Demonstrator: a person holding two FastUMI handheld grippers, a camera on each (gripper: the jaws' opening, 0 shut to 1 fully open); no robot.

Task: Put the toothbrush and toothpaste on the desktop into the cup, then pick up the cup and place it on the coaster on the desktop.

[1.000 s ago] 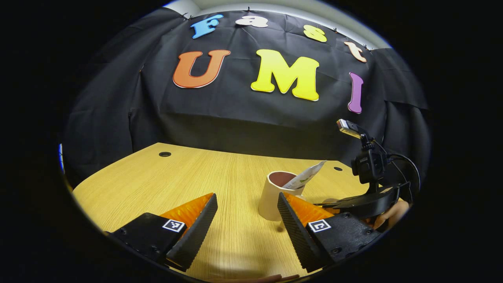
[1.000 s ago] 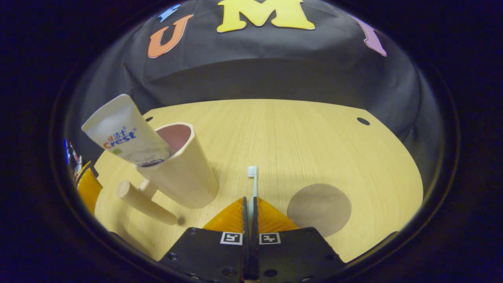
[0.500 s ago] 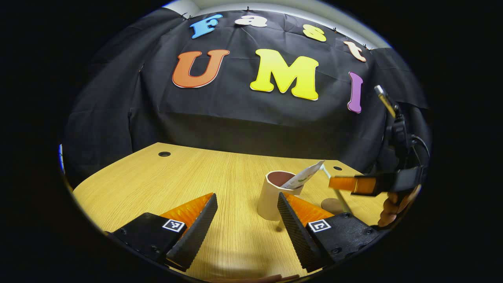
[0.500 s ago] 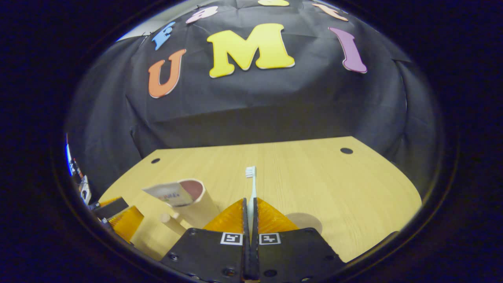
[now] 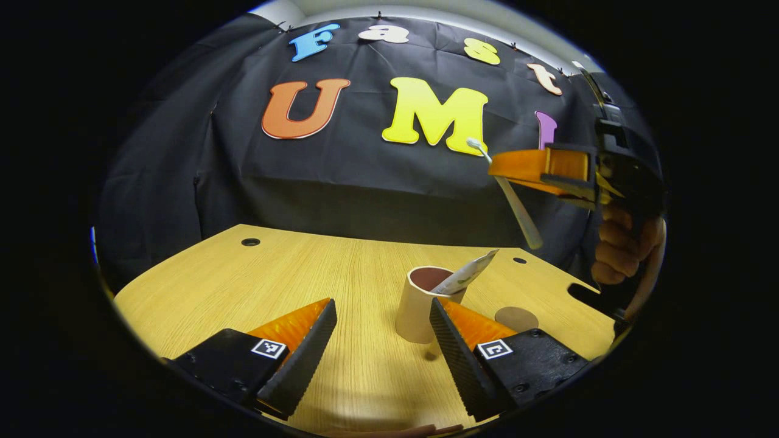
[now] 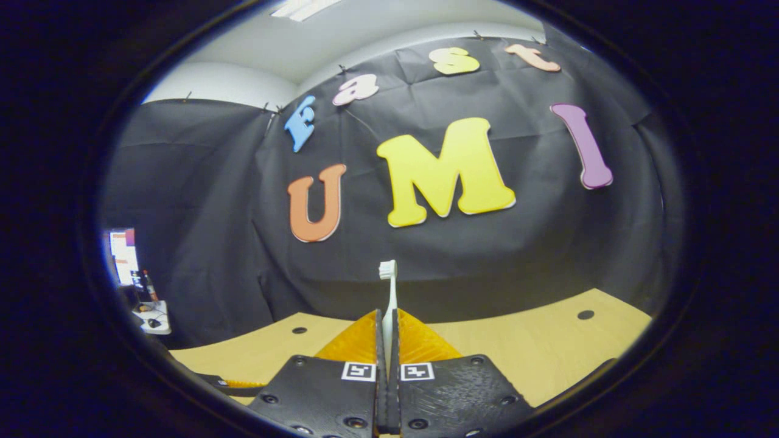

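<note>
A cream cup [image 5: 415, 307] with a dark inside stands on the wooden desk [image 5: 304, 280], with a toothpaste tube [image 5: 467, 275] leaning out of it to the right. My left gripper [image 5: 380, 340] hangs open just in front of the cup, which sits beside its right finger. High at the right, my right gripper [image 5: 505, 167], held by a hand [image 5: 618, 243], is shut on a white toothbrush [image 5: 514, 204] well above the cup. In the right gripper view the toothbrush [image 6: 388, 292] juts forward from the shut right gripper [image 6: 387, 322], bristles at the far end. A round brown coaster [image 5: 516, 318] lies right of the cup.
The desk [image 6: 548, 347] has small round cable holes [image 5: 250, 242] near its back edge. Black cloth closes the booth behind. A screen [image 6: 125, 255] and clutter show far left in the right gripper view.
My right gripper has risen from desk level to high above the cup with the toothbrush in it, tilting up so its view now faces the wall. The left gripper has barely moved.
</note>
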